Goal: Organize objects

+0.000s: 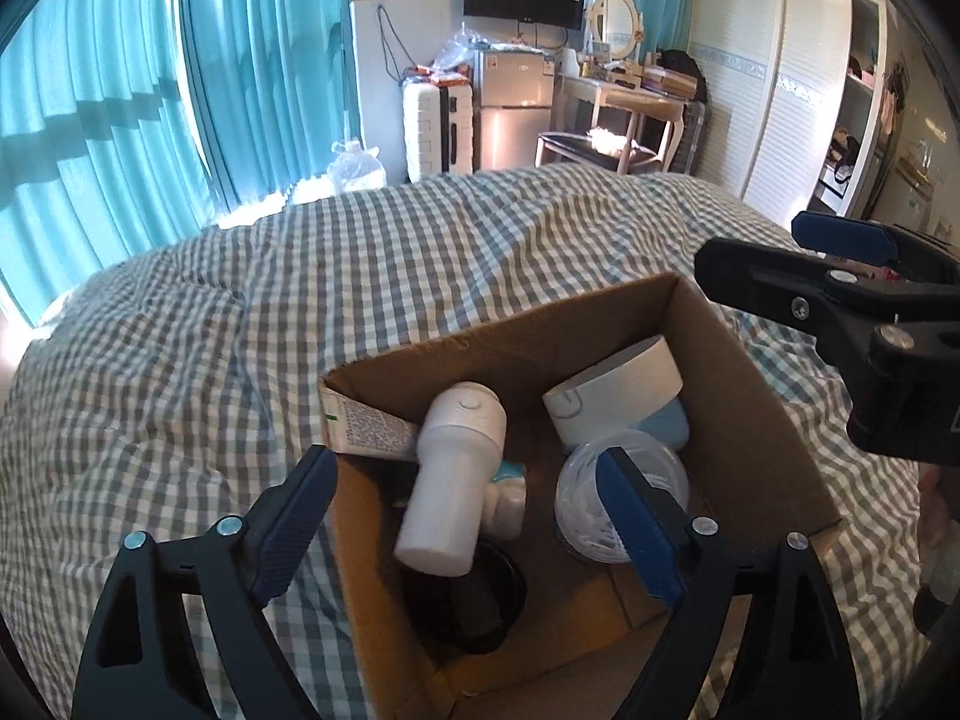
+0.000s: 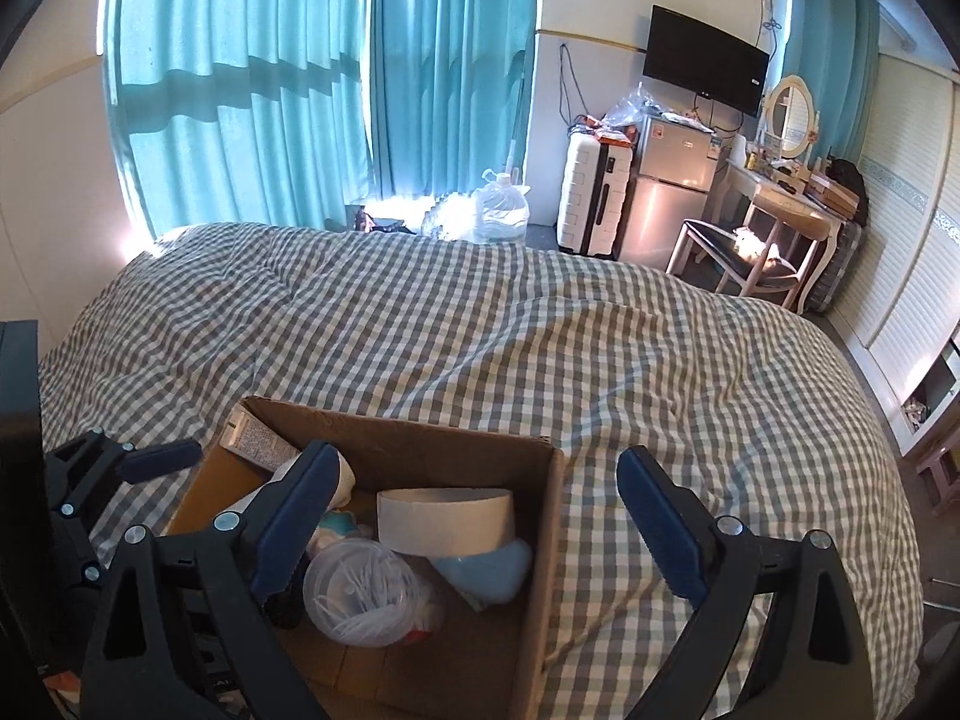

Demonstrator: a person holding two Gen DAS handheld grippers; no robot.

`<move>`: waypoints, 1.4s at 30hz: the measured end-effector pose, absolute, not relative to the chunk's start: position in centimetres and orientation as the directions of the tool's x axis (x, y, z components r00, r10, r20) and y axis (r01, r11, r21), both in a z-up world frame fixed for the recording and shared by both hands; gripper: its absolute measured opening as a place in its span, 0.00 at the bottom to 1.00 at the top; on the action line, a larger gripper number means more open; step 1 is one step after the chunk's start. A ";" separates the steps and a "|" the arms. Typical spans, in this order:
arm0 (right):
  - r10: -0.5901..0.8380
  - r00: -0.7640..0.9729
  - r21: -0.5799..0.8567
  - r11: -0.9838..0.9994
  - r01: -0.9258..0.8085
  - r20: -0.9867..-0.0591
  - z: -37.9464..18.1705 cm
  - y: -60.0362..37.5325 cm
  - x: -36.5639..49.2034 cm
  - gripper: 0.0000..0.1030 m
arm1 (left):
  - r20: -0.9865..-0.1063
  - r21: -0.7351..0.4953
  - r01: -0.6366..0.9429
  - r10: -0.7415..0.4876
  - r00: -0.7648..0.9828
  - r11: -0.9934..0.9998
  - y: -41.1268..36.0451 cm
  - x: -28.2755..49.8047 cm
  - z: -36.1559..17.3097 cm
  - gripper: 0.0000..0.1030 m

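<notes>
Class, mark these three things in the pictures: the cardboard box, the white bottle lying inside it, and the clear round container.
cardboard box [image 1: 750, 396], left wrist view, on its bare inner right wall.
white bottle [image 1: 453, 480], left wrist view, on the middle of its body.
clear round container [image 2: 360, 594], right wrist view, on its transparent lid.

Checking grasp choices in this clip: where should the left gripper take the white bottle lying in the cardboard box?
Probably mid-body, from above. The white bottle lies tilted across other items in the cardboard box, its round side up and clear. The open left gripper hovers over it; closing across the width looks easiest.
</notes>
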State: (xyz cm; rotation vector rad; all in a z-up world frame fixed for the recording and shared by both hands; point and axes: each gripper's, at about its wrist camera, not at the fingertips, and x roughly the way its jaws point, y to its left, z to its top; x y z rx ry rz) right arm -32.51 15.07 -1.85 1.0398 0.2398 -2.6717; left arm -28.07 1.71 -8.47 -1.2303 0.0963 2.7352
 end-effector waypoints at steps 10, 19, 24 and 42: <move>-0.185 -0.784 -0.070 -0.958 0.279 -0.593 5.0 16.6 -25.7 0.95 | -0.661 0.023 -0.117 0.073 -0.747 -0.993 1.4 -22.4 -1.4 0.98; -0.174 -0.868 -0.086 -0.967 0.240 -0.464 11.4 18.5 -17.2 0.97 | -0.533 0.053 -0.069 0.030 -0.845 -0.996 0.7 -15.3 5.6 1.00; -0.173 -0.901 -0.080 -0.972 0.222 -0.397 14.2 19.9 -13.0 0.98 | -0.462 0.035 -0.049 0.027 -0.886 -0.998 0.3 -11.7 8.7 1.00; -0.203 -0.927 -0.065 -0.970 0.235 -0.317 10.0 20.6 -6.5 0.98 | -0.348 -0.009 0.049 -0.042 -0.937 -0.999 0.5 -4.0 7.3 1.00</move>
